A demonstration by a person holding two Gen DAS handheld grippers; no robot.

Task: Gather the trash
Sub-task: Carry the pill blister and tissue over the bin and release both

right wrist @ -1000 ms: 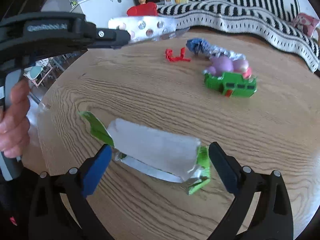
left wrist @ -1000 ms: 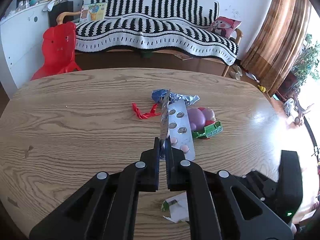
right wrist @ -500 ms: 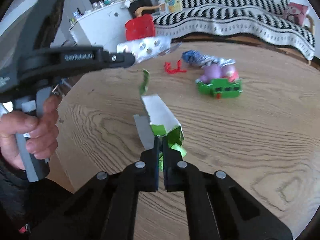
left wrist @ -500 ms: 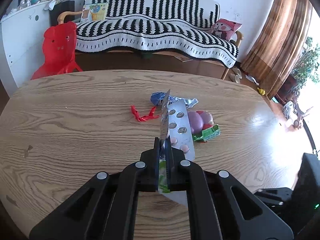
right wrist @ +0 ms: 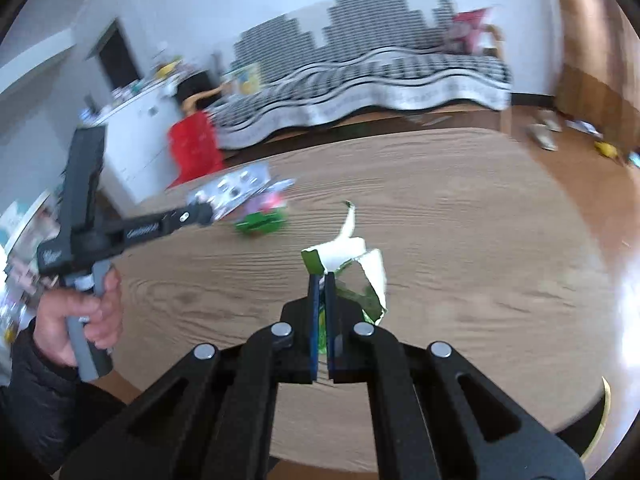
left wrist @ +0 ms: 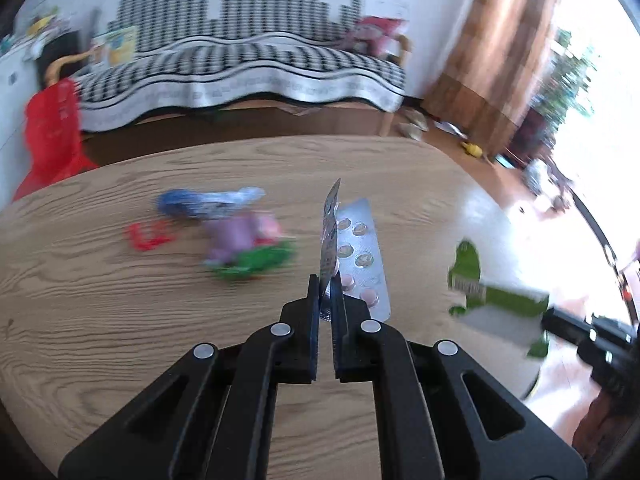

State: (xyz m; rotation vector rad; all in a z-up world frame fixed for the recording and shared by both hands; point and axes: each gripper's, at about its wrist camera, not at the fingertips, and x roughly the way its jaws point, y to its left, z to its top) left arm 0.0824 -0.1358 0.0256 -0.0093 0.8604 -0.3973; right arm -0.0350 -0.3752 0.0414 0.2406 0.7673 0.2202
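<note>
My left gripper (left wrist: 325, 296) is shut on a silver pill blister pack (left wrist: 362, 254) and holds it above the wooden table (left wrist: 100, 300). It also shows in the right wrist view (right wrist: 200, 214) at the left, with the blister pack (right wrist: 234, 188). My right gripper (right wrist: 322, 292) is shut on a torn green and white wrapper (right wrist: 352, 268), held above the table (right wrist: 460, 240). The wrapper shows at the right of the left wrist view (left wrist: 488, 292). A blue foil wrapper (left wrist: 208, 204) and a red scrap (left wrist: 146, 236) lie on the table.
A purple and green toy (left wrist: 248, 248) stands mid-table, also in the right wrist view (right wrist: 262, 218). Behind the table are a striped sofa (left wrist: 240, 64), a red chair (left wrist: 52, 132) and a white cabinet (right wrist: 136, 120). Curtains (left wrist: 492, 52) hang at the right.
Both grippers have swung to the right with their trash, blurring the views. The right gripper, which shut on the green wrapper earlier, has lifted it higher off the table.
</note>
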